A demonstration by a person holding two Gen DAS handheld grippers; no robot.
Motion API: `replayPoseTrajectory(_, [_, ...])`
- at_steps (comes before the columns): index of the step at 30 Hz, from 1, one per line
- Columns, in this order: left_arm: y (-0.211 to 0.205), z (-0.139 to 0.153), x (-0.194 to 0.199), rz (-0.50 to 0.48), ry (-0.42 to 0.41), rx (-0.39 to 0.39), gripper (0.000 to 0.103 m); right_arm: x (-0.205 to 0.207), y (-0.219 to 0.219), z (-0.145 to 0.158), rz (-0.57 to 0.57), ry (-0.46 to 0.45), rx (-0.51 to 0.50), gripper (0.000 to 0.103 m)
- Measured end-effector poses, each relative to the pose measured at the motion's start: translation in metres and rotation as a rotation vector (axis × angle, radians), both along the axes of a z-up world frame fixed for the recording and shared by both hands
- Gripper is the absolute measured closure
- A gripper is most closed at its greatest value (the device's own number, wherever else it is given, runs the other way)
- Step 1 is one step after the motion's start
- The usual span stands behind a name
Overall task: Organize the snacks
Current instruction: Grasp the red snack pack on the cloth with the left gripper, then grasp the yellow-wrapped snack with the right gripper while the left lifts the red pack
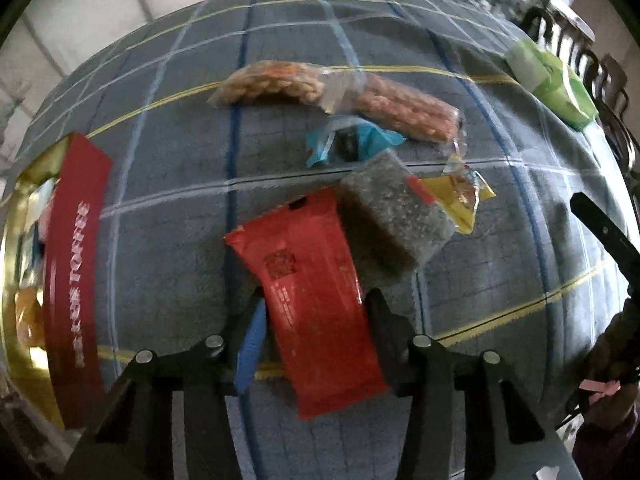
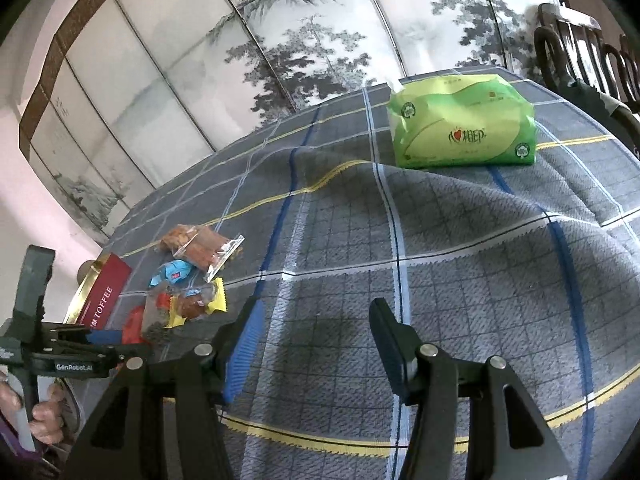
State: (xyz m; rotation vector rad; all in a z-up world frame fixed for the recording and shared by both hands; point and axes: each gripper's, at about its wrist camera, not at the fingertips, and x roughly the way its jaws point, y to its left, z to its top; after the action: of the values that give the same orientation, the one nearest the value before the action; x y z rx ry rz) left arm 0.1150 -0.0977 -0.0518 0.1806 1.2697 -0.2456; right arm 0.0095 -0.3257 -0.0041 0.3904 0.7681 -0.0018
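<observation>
My left gripper point(image 1: 316, 308) is shut on a red snack packet point(image 1: 312, 288), which it holds just above the checked tablecloth point(image 1: 168, 208). Beyond it lie a grey seed bar point(image 1: 394, 220), a yellow-wrapped snack point(image 1: 460, 196), a blue-wrapped candy point(image 1: 352, 142) and two clear bags of nuts point(image 1: 340, 94). A red and gold toffee box point(image 1: 74, 280) stands at the left. My right gripper point(image 2: 316, 320) is open and empty over bare cloth, to the right of the snack pile point(image 2: 188, 280). The left gripper point(image 2: 100, 340) shows at the right wrist view's left edge.
A green tissue pack point(image 2: 460, 120) lies at the far right of the table; it also shows in the left wrist view point(image 1: 552, 80). Dark wooden chairs point(image 2: 592, 48) stand behind it. A painted screen wall point(image 2: 280, 40) runs behind the table.
</observation>
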Motion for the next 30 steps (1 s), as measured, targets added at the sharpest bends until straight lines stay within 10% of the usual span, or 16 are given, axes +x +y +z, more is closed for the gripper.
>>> replayPoseTrajectory(15, [0.035,0.042,-0.051,0.004,-0.091,-0.082,0.06,0.018,0.048,-0.002,0.248,0.061,0.076,0.047])
replayPoseTrajectory(19, [0.045,0.047,-0.052,0.01,-0.103,-0.088,0.06,0.039,0.057,-0.003,0.191,0.08,0.262,0.047])
replayPoseTrajectory(30, [0.066,0.056,-0.057,-0.005,-0.134,-0.127,0.06,0.073,0.086,-0.009,0.005,0.21,0.337,0.047])
